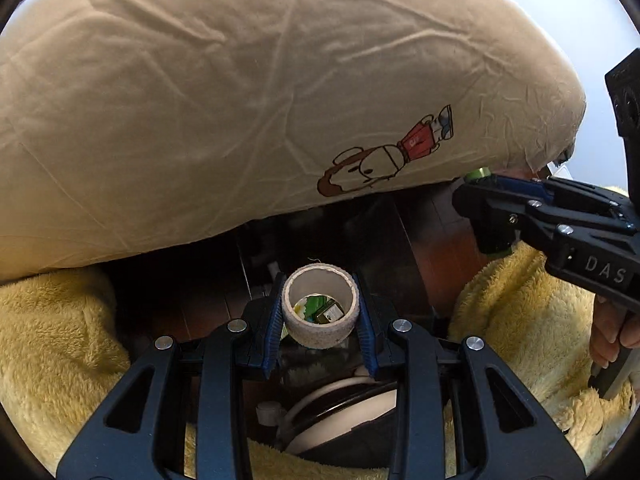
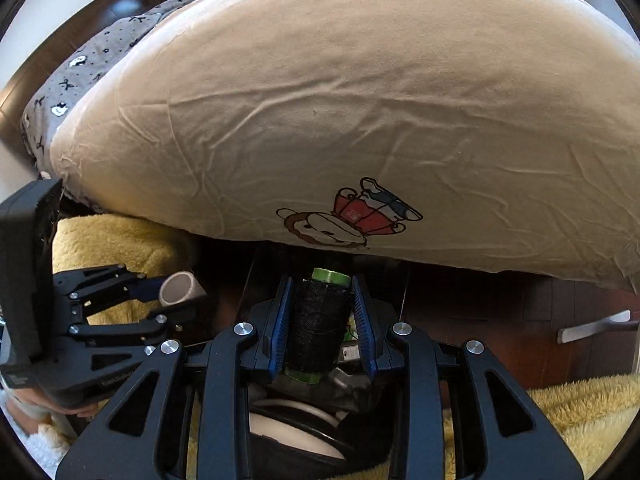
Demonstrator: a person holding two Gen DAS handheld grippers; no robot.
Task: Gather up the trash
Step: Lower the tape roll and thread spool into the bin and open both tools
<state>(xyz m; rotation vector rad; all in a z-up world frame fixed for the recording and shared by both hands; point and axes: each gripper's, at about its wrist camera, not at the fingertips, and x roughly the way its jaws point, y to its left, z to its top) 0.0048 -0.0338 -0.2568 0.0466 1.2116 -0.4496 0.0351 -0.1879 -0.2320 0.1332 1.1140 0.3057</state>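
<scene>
My left gripper (image 1: 320, 320) is shut on a white tape roll (image 1: 320, 330), held above an open trash bin (image 1: 340, 404) with a white rim and black liner. Green wrappers show through the roll's hole. My right gripper (image 2: 322, 320) is shut on a black thread spool (image 2: 318, 324) with green ends, also above the bin (image 2: 296, 420). In the left wrist view the right gripper (image 1: 486, 216) with the spool (image 1: 492, 242) is at the right. In the right wrist view the left gripper (image 2: 176, 300) with the roll (image 2: 180, 288) is at the left.
A large beige pillow (image 1: 240, 92) with a cartoon print overhangs the bin; it also fills the right wrist view (image 2: 360, 112). Yellow fleece blanket (image 1: 56, 340) lies on both sides. Dark wooden furniture (image 2: 500, 320) with a metal handle (image 2: 592, 326) stands behind.
</scene>
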